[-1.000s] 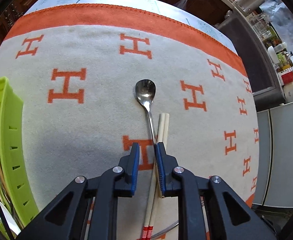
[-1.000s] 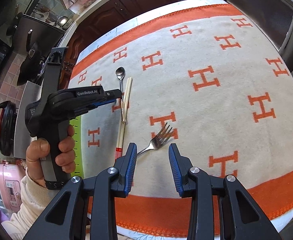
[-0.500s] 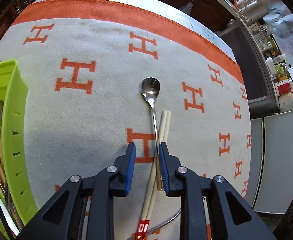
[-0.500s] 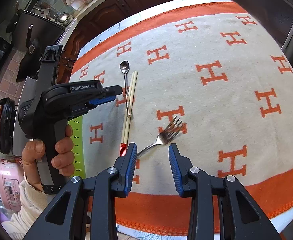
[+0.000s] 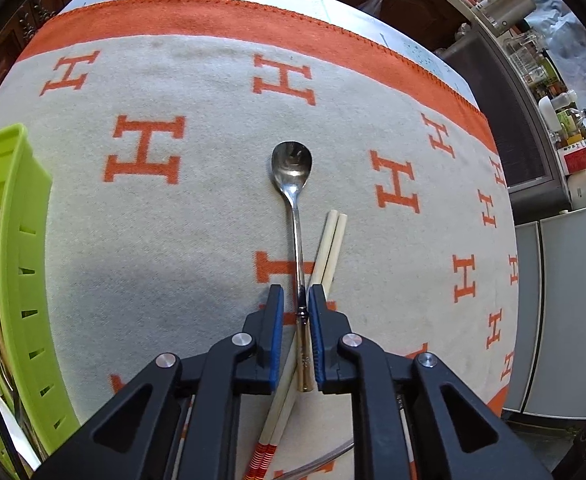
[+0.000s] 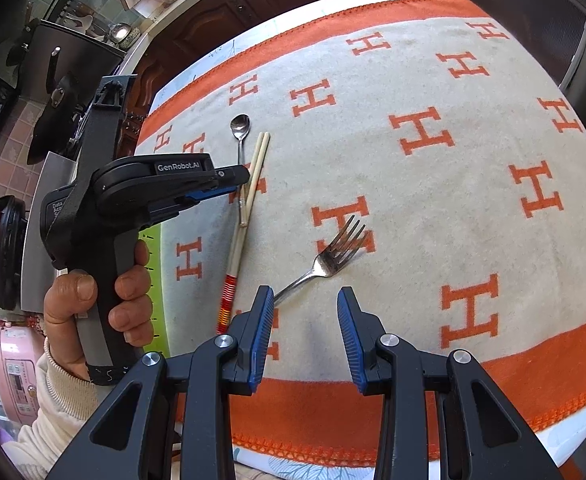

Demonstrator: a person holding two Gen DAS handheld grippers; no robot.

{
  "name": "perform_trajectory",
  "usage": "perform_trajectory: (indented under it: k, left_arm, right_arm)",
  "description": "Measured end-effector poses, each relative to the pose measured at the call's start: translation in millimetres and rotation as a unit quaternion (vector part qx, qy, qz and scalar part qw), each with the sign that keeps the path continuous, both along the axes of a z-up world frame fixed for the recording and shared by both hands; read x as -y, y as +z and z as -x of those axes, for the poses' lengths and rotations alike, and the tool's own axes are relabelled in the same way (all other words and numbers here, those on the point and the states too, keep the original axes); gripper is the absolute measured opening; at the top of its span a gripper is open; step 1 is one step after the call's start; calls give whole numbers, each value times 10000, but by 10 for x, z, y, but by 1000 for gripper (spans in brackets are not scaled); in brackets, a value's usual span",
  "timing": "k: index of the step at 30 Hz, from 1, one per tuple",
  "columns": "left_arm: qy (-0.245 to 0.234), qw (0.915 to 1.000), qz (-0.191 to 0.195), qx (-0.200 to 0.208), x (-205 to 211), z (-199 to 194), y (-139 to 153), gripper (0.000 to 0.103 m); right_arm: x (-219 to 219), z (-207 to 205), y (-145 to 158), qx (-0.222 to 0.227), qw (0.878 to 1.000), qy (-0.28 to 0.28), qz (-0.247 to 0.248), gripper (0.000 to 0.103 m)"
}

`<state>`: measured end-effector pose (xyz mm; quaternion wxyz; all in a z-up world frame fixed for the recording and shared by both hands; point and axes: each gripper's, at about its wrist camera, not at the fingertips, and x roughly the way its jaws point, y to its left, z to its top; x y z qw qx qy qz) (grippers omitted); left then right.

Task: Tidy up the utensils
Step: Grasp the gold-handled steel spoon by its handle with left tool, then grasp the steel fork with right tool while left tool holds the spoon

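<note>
The left tongs [image 5: 296, 300] are being closed on the spoon [image 5: 295, 216] handle between the pads; the chopsticks [image 5: 325, 256] beneath could be dragged along. The right tongs [image 6: 305, 312] are held half open, empty, the fork [image 6: 325, 260] just ahead.

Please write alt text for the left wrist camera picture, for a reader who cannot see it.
The left gripper is closing its blue-padded jaws around the handle of a metal spoon, which lies across a pair of wooden chopsticks on a cream blanket with orange H letters. A green slotted basket holding other utensils stands at the left edge.
</note>
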<state>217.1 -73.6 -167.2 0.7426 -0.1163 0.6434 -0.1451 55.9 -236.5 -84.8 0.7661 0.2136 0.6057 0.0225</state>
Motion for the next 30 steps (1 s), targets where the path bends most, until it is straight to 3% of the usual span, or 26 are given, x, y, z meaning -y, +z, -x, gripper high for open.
perform_trajectory:
  k: [16, 25, 30]
  left_arm:
    - [88, 9994, 309, 93, -161, 73, -25, 4]
    - [82, 9977, 469, 485, -359, 273, 356, 4]
    - [120, 9976, 409, 548, -541, 419, 421, 4]
  right_arm:
    - [-8, -46, -315, -275, 9994, -83, -201, 34]
    - [-81, -121, -550, -502, 9983, -215, -225, 34]
    - [0, -120, -588, -323, 9982, -498, -90, 34]
